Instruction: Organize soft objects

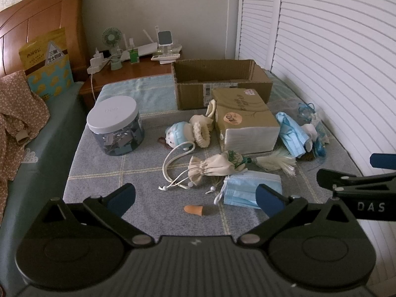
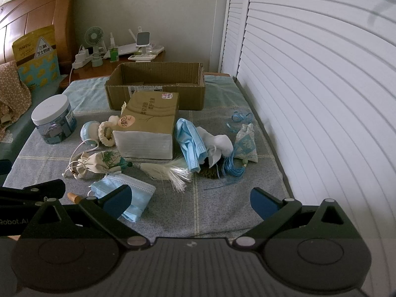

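Note:
Soft things lie scattered on a grey checked cloth (image 1: 138, 170). A folded blue face mask (image 1: 245, 185) lies just beyond my open, empty left gripper (image 1: 195, 198). A cream drawstring pouch (image 1: 212, 167) with a white tassel (image 1: 277, 162) lies behind it. A tissue pack (image 1: 243, 123) sits mid-table, with a second blue mask (image 2: 189, 139), white cloth (image 2: 220, 146) and a blue sachet (image 2: 246, 143) to its right. An open cardboard box (image 2: 156, 91) stands at the back. My right gripper (image 2: 191, 201) is open and empty over the near cloth.
A clear jar with a white lid (image 1: 115, 126) stands at left. A small blue-capped doll (image 1: 177, 133) and cream scrunchie (image 1: 201, 133) lie left of the tissue pack. An orange fingertip cover (image 1: 194, 210) lies near my left gripper. White slatted doors (image 2: 309, 86) bound the right side.

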The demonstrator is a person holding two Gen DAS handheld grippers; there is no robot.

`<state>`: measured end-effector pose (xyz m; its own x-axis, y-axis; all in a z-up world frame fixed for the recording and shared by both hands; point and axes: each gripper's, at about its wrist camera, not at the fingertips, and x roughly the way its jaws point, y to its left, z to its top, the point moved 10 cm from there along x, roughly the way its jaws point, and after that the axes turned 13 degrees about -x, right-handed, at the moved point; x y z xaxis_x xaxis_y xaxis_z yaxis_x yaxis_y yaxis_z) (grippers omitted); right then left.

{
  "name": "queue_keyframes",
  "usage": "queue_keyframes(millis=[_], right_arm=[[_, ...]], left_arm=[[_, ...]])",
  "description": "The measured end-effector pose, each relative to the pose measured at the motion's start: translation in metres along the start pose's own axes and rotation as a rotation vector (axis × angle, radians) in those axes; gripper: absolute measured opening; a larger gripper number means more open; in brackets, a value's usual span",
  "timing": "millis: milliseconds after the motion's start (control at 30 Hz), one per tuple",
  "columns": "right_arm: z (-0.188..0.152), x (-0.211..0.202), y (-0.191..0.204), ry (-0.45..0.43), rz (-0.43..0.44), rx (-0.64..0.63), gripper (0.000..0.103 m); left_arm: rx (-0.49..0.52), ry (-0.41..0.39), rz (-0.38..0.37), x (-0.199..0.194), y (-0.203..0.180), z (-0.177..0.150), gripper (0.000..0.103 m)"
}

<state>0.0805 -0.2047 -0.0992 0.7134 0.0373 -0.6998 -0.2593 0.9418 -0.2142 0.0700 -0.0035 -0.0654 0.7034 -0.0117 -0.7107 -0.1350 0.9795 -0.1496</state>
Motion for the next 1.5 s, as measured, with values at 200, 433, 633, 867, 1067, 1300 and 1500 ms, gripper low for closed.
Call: queue_keyframes(millis=[200, 433, 633, 867, 1067, 1300, 1500], right_arm=[[0.000, 0.000, 0.000, 0.000, -0.001, -0.003, 0.103], [0.000, 0.000, 0.000, 0.000, -0.002, -0.003, 0.103], [0.000, 0.000, 0.000, -0.001, -0.004, -0.005, 0.103], [0.001, 0.001, 0.000, -0.003, -0.002, -0.012, 0.103], [0.005, 0.005, -0.004, -0.010, -0.002, -0.025, 0.103], [0.008, 0.009, 0.003, -0.029, 0.006, -0.066, 0.103], [0.008, 0.017, 0.007, -0.064, 0.041, -0.110, 0.103]], left_arm=[[-0.001, -0.001, 0.000, -0.001, 0.000, 0.000, 0.102], [0.000, -0.001, 0.000, -0.001, 0.000, 0.000, 0.102], [0.000, -0.002, -0.001, -0.001, 0.000, 0.000, 0.102], [0.010, -0.004, -0.008, 0.001, -0.002, 0.000, 0.102], [0.031, -0.011, -0.022, 0.005, -0.003, 0.003, 0.102], [0.067, -0.026, -0.068, 0.011, -0.003, 0.002, 0.102], [0.099, -0.012, -0.072, 0.027, 0.010, -0.007, 0.102]])
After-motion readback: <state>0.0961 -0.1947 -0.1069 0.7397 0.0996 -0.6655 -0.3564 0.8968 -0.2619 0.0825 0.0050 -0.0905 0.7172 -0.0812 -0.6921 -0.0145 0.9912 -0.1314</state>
